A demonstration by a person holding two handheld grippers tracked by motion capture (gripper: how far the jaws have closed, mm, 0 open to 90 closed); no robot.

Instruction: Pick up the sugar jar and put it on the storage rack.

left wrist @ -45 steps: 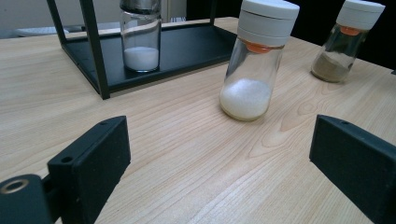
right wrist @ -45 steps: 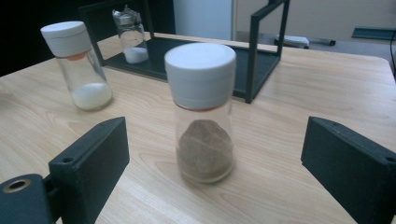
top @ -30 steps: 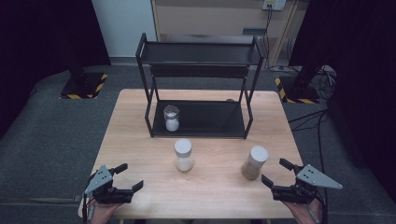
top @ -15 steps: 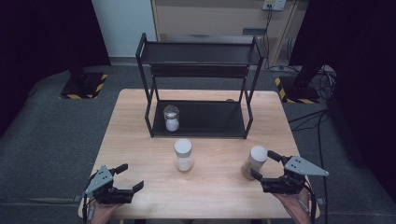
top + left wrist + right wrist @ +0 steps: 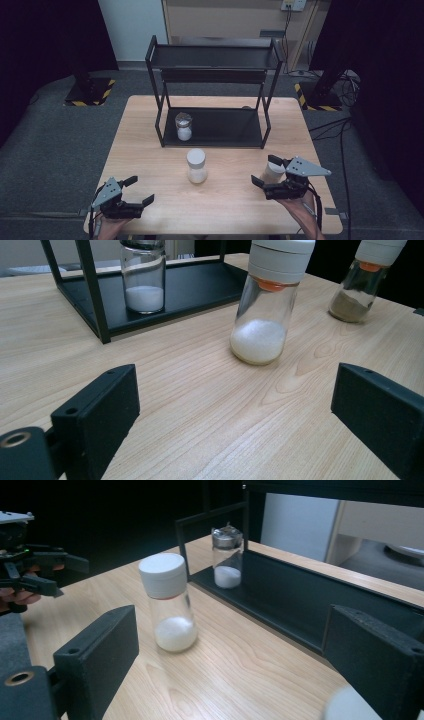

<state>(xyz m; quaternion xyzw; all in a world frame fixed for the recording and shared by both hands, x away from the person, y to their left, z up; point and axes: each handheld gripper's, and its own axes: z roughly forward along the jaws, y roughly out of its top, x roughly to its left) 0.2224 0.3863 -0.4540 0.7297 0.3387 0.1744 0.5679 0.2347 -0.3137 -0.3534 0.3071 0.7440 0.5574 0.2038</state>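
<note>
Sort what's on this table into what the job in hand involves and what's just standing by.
In the job:
- right gripper, jaws open around a jar
- jar of brown powder, white cap
- black two-tier rack

Standing by:
- white-capped jar of white powder, mid-table
- metal-lidded jar on the rack's lower shelf
- left gripper, open

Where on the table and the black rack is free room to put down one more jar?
Free: the black metal rack's lower shelf right of the clear glass jar with metal lid, and the wooden table between the left tool and the white-capped jar of white powder. Crowded: the right tool around the white-capped jar of brown powder.
</note>
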